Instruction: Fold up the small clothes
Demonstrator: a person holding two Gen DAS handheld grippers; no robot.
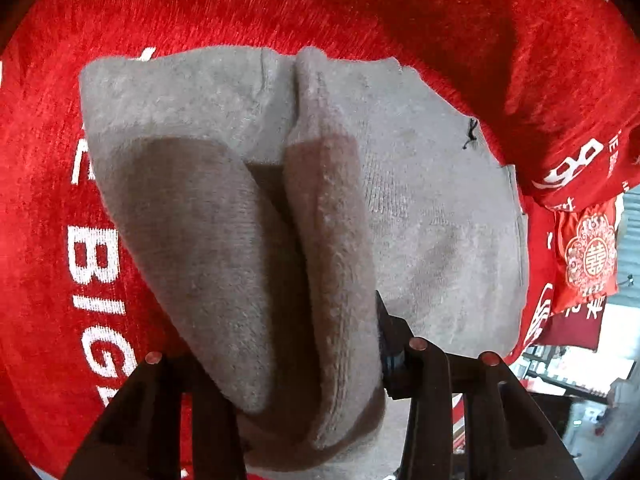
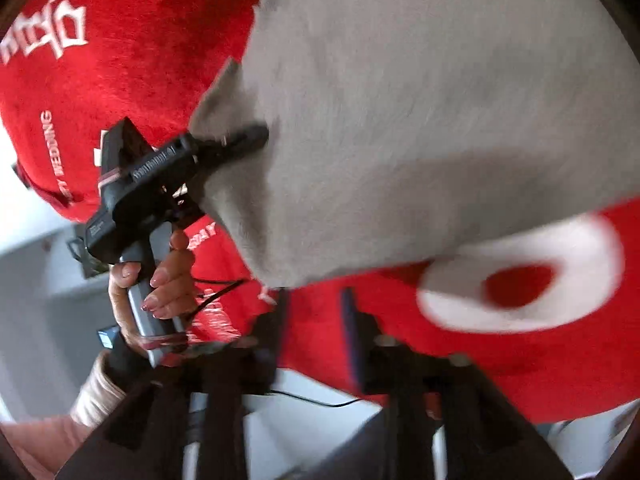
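A grey knitted garment [image 1: 432,208] lies on a red cloth [image 1: 240,8] with white lettering. One edge of it is lifted into a thick fold [image 1: 256,264] that stands between the fingers of my left gripper [image 1: 312,320] and hides the left finger. In the right wrist view my left gripper [image 2: 256,136] is clamped on the edge of the grey garment [image 2: 420,120], held by a hand [image 2: 160,280]. My right gripper [image 2: 316,308] hovers open over the red cloth [image 2: 120,60], just below the garment, with nothing between its blurred fingers.
The red cloth drops off the table at the right, where a red packet with a round ornament [image 1: 588,256] hangs. Beyond the edge are shelves and a pale floor [image 2: 40,280]. A thin black cable [image 2: 320,400] runs below. A beige sleeve [image 2: 96,392] is at lower left.
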